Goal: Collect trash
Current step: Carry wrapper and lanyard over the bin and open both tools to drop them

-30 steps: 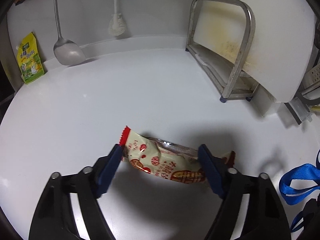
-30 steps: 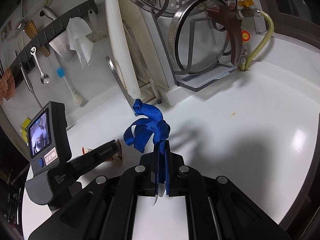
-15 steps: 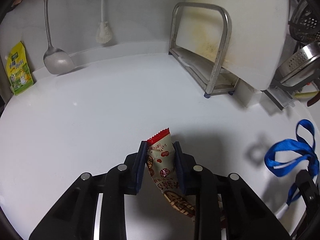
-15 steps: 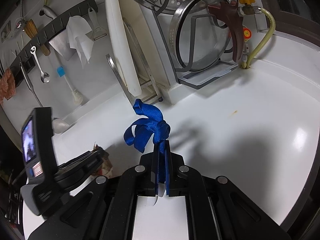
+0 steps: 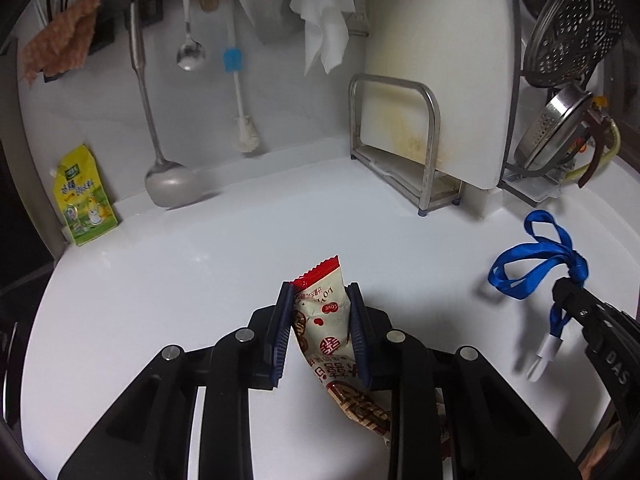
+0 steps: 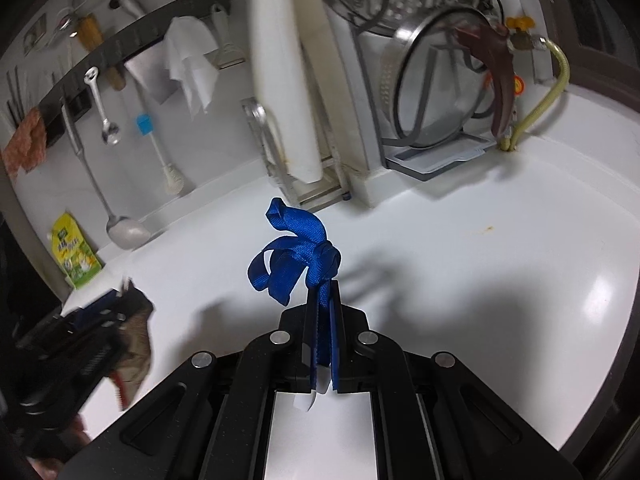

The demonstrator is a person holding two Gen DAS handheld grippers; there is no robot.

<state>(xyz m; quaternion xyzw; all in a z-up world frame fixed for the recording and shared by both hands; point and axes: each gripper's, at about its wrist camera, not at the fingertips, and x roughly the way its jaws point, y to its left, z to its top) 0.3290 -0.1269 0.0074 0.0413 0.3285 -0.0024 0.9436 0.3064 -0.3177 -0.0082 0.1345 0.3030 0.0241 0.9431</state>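
My left gripper (image 5: 320,292) is shut on a cream and red snack wrapper (image 5: 324,316) and holds it above the white counter (image 5: 180,280); the wrapper's tail hangs down behind the fingers. My right gripper (image 6: 323,288) is shut on a knotted blue ribbon (image 6: 294,256), whose loops stick up past the fingertips. The ribbon also shows in the left wrist view (image 5: 536,264) at the right. The left gripper with the wrapper appears blurred in the right wrist view (image 6: 100,332) at the lower left.
A yellow-green pouch (image 5: 84,196) leans on the back wall at the left. A ladle (image 5: 168,184), spoon and brush (image 5: 240,92) hang there. A cutting board in a metal rack (image 5: 416,160) and a dish rack with pot lids (image 6: 440,92) stand at the back right.
My left gripper closed on the snack wrapper, lifted it off the counter and tilted upward. My right gripper kept hold of the blue ribbon and shifted a little.
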